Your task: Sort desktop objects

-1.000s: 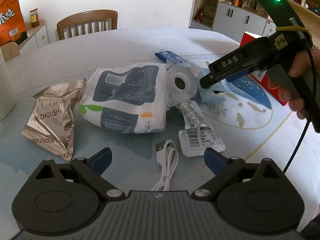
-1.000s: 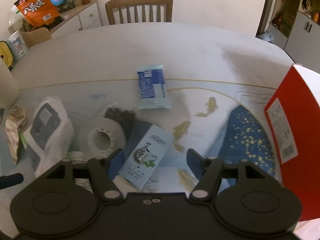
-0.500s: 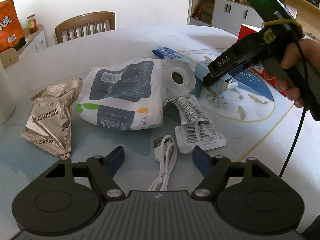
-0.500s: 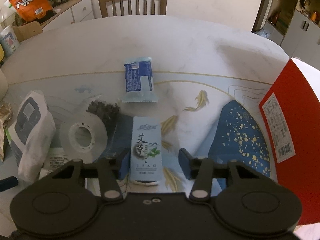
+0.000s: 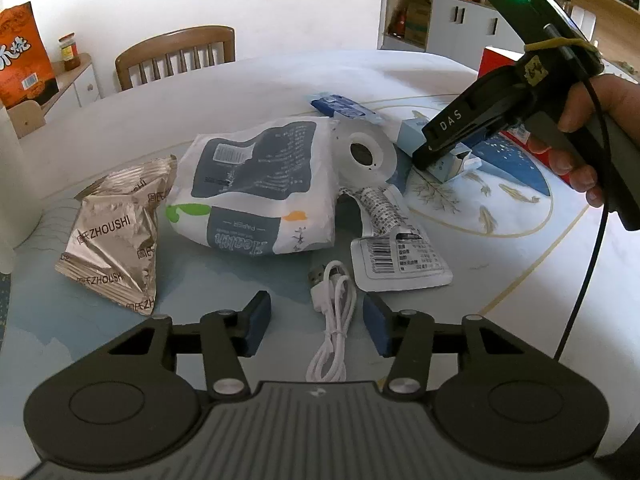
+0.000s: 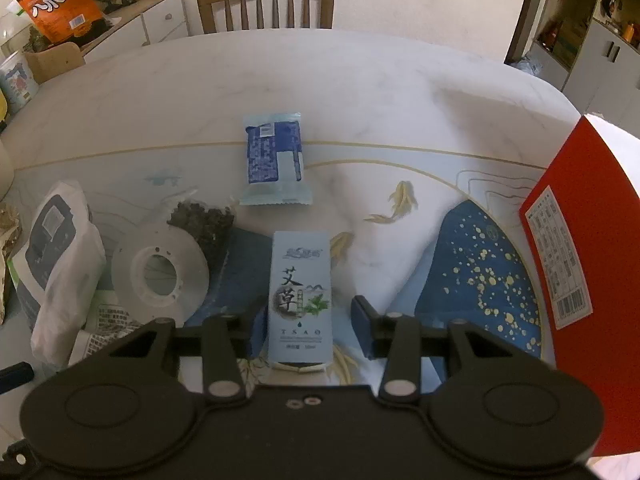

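We see a round table [image 6: 360, 92] with a painted fish pattern carrying everything, and at its 3 o'clock edge in the right wrist view stands a red box [image 6: 584, 208], the biggest item. Next in size, a white and grey paper pack [image 5: 260, 184] lies at the centre of the left wrist view, with a crumpled gold snack bag [image 5: 116, 232] at its 9 o'clock. Our right gripper [image 6: 306, 330], held in a hand [image 5: 580, 140] that enters the left wrist view from 3 o'clock, tilts down toward the table; its jaws stand partly apart on either side of a pale blue TSAO box [image 6: 300, 296], whose near end lies between the fingertips with gaps on both sides, so nothing is clamped. Only the right wrist view shows that box's printed face, a blue sachet [image 6: 274, 160] at its 12 o'clock, and a clear tape reel [image 6: 160, 272] at its 9 o'clock. Our left gripper [image 5: 316, 330] hangs low over the table, jaws moderately apart and empty, with a coiled white USB cable [image 5: 334, 320] lying between the fingertips. Only the left wrist view shows that cable and a barcode-labelled pouch [image 5: 400, 260] at its 1 o'clock.
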A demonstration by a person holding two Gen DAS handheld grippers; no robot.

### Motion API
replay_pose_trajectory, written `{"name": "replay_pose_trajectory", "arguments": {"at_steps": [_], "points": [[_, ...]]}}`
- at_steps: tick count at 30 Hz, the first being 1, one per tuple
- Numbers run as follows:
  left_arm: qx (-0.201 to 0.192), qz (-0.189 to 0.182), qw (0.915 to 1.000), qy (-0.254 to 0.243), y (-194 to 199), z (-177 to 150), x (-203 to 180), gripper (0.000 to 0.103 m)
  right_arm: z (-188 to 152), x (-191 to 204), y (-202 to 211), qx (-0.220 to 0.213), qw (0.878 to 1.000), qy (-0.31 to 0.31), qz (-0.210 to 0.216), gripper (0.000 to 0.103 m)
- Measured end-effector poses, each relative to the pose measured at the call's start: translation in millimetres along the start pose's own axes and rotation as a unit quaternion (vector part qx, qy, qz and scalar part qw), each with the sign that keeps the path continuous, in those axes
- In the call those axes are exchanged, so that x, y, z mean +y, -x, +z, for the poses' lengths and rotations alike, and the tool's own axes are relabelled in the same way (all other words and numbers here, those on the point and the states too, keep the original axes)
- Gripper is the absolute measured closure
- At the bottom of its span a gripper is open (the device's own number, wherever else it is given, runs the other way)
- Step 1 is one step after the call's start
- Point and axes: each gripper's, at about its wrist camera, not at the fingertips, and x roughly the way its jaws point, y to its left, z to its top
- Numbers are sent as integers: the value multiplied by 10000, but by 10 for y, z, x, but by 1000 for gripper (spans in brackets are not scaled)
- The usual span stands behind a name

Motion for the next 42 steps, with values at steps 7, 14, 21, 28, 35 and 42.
{"name": "replay_pose_trajectory", "arguments": {"at_steps": [7,14,21,28,35,42], "points": [[-12,9,10000,-58,-32,39,-38,70,-26,15,33,-11,10000,-19,-44,75],[12,-41,9999,105,-45,69,-1,81,-66,-38,72,48,9999,-72,-96,75],[47,-94,9995,302,-26,106,25,83,-131,-100,160,182,9996,-194,-79,75],[119,-103,9993,325,-6,137,-24,84,-269,-152,274,409,9989,-245,-6,75],[103,-17,9983,565,89,135,-12,84,-426,-244,546,358,9988,-248,213,75],[27,35,9978,659,186,195,-111,85,-497,-355,798,232,9982,-368,410,76]]}}
